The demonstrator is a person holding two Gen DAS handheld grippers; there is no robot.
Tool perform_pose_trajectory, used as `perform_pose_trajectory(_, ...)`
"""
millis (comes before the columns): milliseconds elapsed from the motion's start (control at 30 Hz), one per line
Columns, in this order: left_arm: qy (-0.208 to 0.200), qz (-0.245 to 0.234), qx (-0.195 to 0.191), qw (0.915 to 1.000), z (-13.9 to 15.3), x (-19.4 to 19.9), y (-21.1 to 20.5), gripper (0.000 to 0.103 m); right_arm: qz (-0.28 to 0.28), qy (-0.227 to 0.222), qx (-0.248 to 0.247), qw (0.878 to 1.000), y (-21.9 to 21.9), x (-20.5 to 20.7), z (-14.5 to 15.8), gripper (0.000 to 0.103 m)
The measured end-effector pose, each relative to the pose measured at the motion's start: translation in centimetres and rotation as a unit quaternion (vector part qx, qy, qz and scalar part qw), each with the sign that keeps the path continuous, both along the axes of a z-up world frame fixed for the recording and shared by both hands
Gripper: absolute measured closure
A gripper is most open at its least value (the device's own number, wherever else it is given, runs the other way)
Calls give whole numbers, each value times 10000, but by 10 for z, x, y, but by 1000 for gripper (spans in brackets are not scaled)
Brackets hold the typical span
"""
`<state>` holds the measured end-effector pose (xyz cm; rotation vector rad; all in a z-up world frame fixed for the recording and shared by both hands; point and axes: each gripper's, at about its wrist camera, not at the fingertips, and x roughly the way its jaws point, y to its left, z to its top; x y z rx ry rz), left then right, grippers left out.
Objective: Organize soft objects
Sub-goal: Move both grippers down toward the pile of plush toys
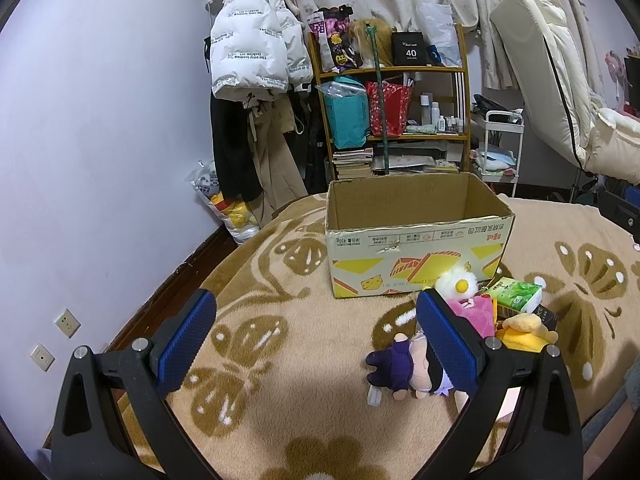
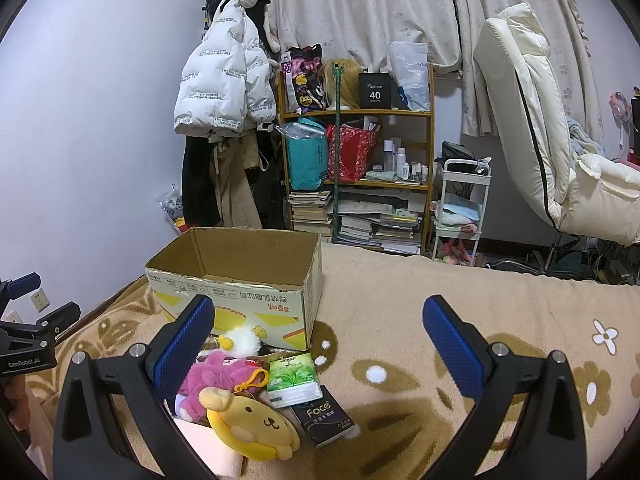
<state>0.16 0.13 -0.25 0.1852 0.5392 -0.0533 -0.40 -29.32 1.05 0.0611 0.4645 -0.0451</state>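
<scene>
Bedding carries an empty box (image 1: 416,236) ahead of both tools, so nothing is sorted yet. Left tool (image 1: 316,336) and right tool (image 2: 318,346) gape, holding nothing; toys (image 2: 248,424) lie between them.

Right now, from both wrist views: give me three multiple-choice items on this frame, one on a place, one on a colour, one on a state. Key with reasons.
1. Where does the green tissue pack lie?
A. inside the cardboard box
B. on the blanket in front of the box
C. on the shelf

2. What colour is the round-faced dog plush?
A. yellow
B. blue
C. grey

3. How do the left tongs and right tongs stand?
A. both shut on toys
B. one open, one shut
C. both open, holding nothing

Key: 1 B, it rests on the blanket near the cardboard box; 2 A, its face and body are yellow; 3 C, each wrist view shows a wide bare gap between the pads.
</scene>
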Motion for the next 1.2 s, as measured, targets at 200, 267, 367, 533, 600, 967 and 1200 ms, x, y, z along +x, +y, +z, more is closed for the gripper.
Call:
perform_pose_trajectory(200, -12, 5, 7, 10000, -1, 0, 0, 4, 7, -10, 2, 10000, 0, 1, -1, 0)
perform_pose_trajectory(267, -7, 5, 6, 10000, -1, 0, -1, 4, 5, -2, -1, 10000, 0, 2, -1, 0)
perform_pose_trajectory(367, 38, 17, 23, 10000, -2, 1, -2, 4, -5, 27, -18, 10000, 1, 1, -2, 0)
perform_pose_trajectory(533, 219, 68, 116, 9997, -6, 6, -4, 4, 101, 256, -51, 9996, 5, 11, -9, 0)
perform_pose_trajectory(600, 280, 39, 115, 9995, -7, 9, -5, 4, 145, 348, -12, 9993, 4, 15, -10, 0)
perform_pose_trajectory(967, 640, -292, -15, 9975, -18, 24, -24, 4, 326, 809, 546, 9947, -5, 44, -29, 0)
perform_pose_trajectory(1200, 885, -650, 81, 9939, -31, 28, -44, 4, 485, 1213, 496, 9902, 2, 55, -42, 0)
